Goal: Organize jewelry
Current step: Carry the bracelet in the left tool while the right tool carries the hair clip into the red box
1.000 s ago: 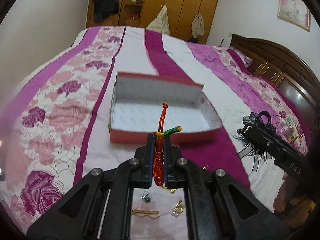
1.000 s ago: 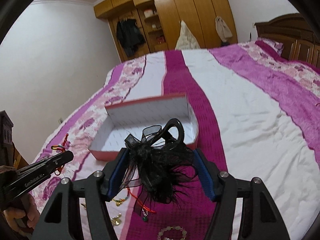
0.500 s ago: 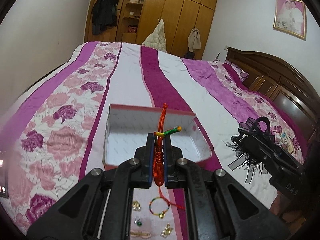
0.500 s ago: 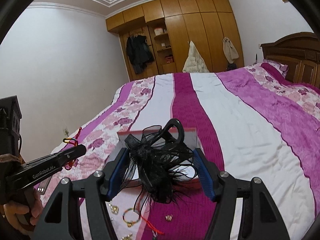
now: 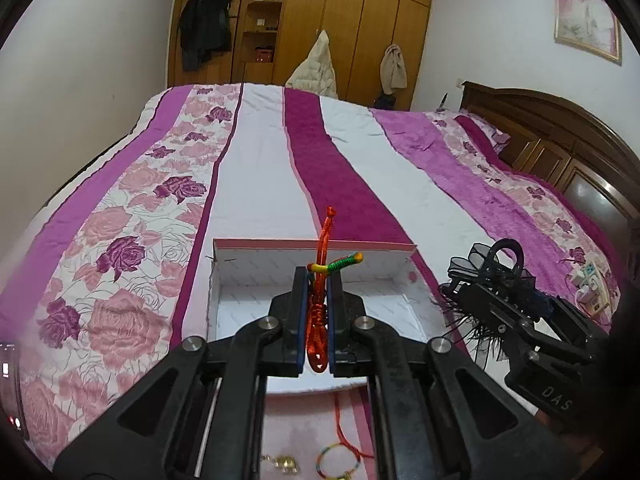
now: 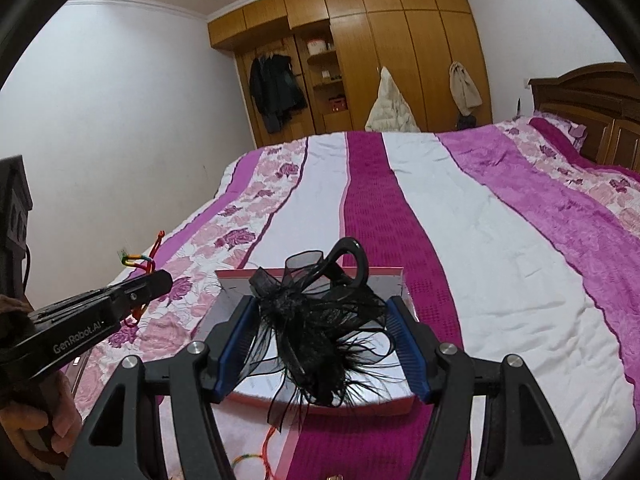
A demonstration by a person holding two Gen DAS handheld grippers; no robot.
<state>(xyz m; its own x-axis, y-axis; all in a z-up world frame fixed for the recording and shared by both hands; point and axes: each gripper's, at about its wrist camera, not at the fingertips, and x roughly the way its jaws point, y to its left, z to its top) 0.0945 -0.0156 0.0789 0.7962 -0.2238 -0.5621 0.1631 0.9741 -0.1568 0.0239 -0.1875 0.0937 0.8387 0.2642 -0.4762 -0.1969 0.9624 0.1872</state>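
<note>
My left gripper (image 5: 318,280) is shut on a red cord bracelet (image 5: 320,300) with a yellow-green knot, held above the near part of the open red-and-white box (image 5: 256,276). It also shows in the right wrist view (image 6: 156,280) at left. My right gripper (image 6: 320,312) is shut on a black feathered hair clip (image 6: 320,320), above the near right part of the box (image 6: 308,274). That gripper and its clip show in the left wrist view (image 5: 488,280) at right.
The box lies on a purple, white and floral bedspread (image 5: 160,200). A beaded bracelet (image 5: 338,458), a red cord (image 5: 340,424) and gold pieces (image 5: 284,464) lie on the bed near the box's front. A wooden headboard (image 5: 560,152) stands at right, a wardrobe (image 5: 340,28) behind.
Both grippers have moved forward over the box, each still holding its item. The box is now closer and partly beneath them. The loose jewelry has slid to the bottom edge of view.
</note>
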